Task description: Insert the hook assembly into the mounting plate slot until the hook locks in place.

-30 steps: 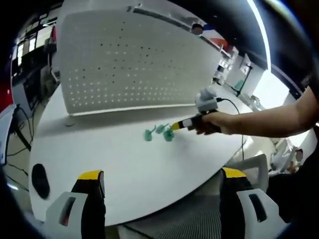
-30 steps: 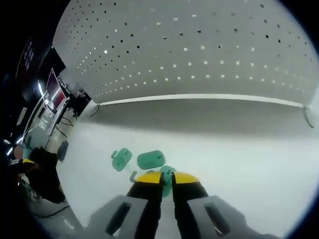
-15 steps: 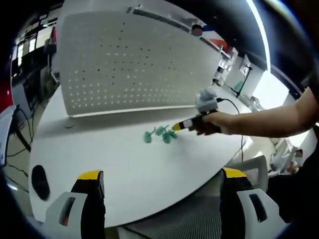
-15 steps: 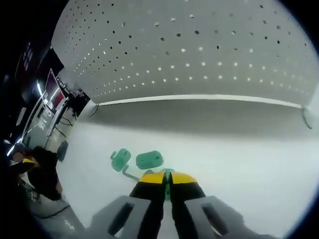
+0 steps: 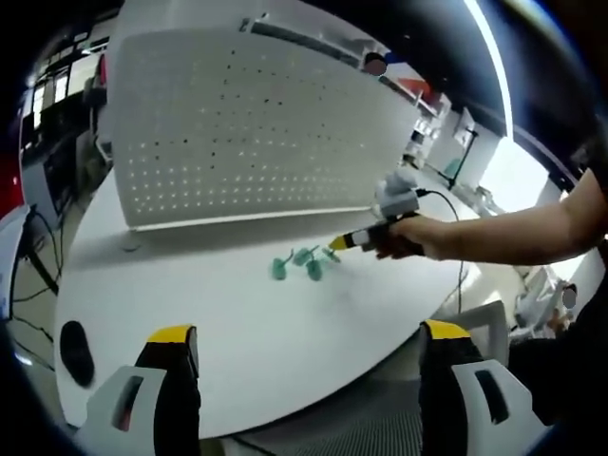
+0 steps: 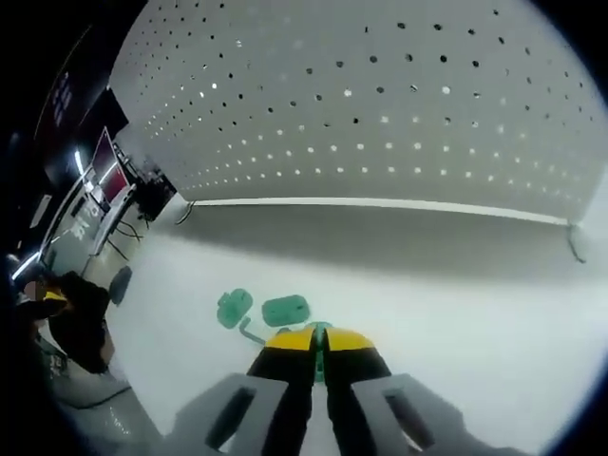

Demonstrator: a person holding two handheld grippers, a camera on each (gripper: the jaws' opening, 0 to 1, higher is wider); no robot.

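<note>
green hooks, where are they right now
In the right gripper view, two green hooks lie on the white table before the pegboard, just left of the right gripper, shut on a third.

white table [image 5: 237, 323], ceiling light strip [image 5: 489, 57]

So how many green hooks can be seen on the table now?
3. Two lie loose on the white table: one hook at the left, another beside it. The third is pinched in the right tool, mostly hidden.
</note>
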